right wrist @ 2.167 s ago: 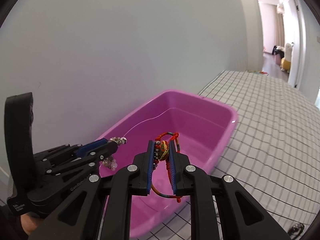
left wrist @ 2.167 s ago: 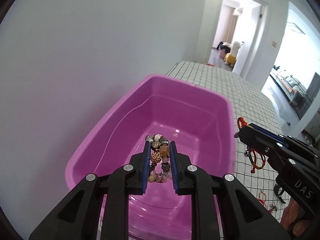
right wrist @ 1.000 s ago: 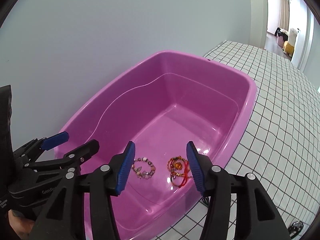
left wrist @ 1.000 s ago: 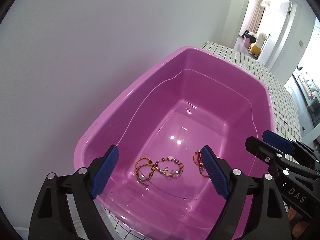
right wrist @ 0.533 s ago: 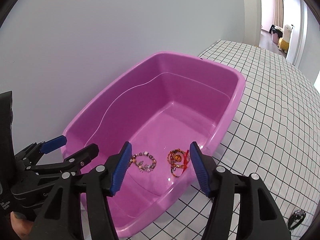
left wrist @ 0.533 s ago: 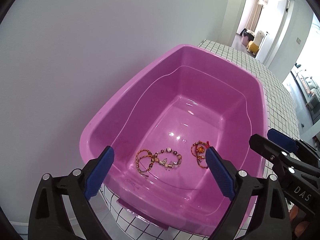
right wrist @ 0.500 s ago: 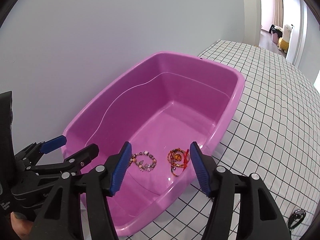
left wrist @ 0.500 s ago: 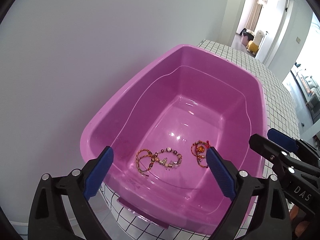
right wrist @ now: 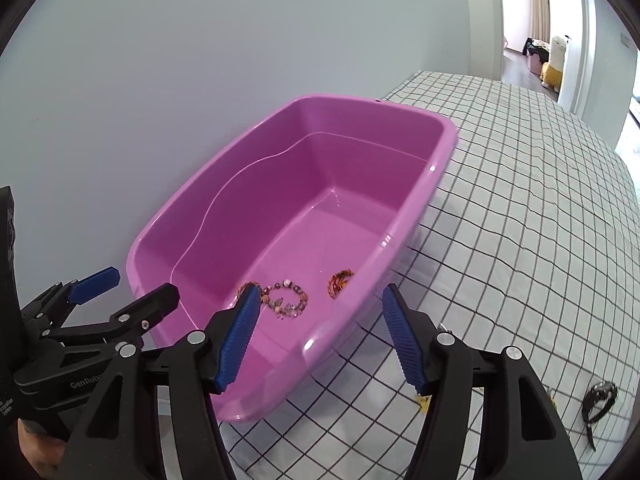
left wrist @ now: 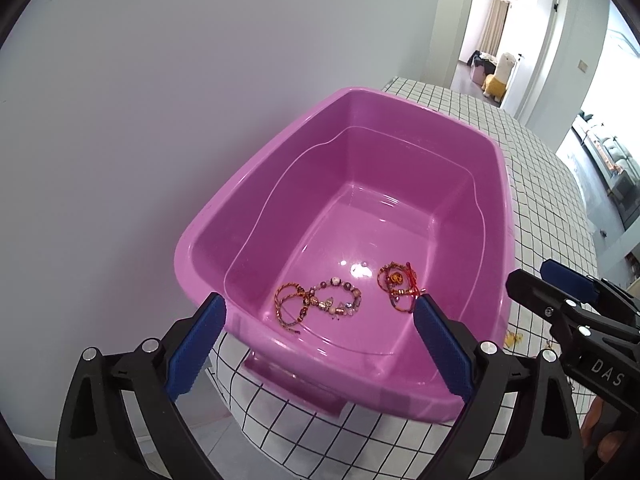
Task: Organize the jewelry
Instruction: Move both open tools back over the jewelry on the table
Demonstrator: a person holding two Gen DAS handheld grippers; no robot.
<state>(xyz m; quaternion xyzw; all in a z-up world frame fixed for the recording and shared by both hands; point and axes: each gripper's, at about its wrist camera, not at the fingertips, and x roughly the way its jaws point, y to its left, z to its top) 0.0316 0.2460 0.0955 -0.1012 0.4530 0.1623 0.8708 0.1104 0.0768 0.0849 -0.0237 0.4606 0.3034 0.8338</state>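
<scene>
**Two bracelets lie in the tub, both grippers empty**

The beaded bracelet (left wrist: 320,305) and the red bracelet (left wrist: 398,286) lie apart on the tub (left wrist: 208,224) floor, near its front wall. The left gripper (left wrist: 316,350) is spread wide. The right gripper (right wrist: 320,342) has just been opening, nothing between its jaws.

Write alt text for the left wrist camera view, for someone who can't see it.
A glossy pink plastic tub on a black-and-white checked tablecloth holds a multicoloured beaded bracelet and a red-and-gold corded bracelet, lying apart. The left gripper hangs open and empty in front of the tub.
</scene>
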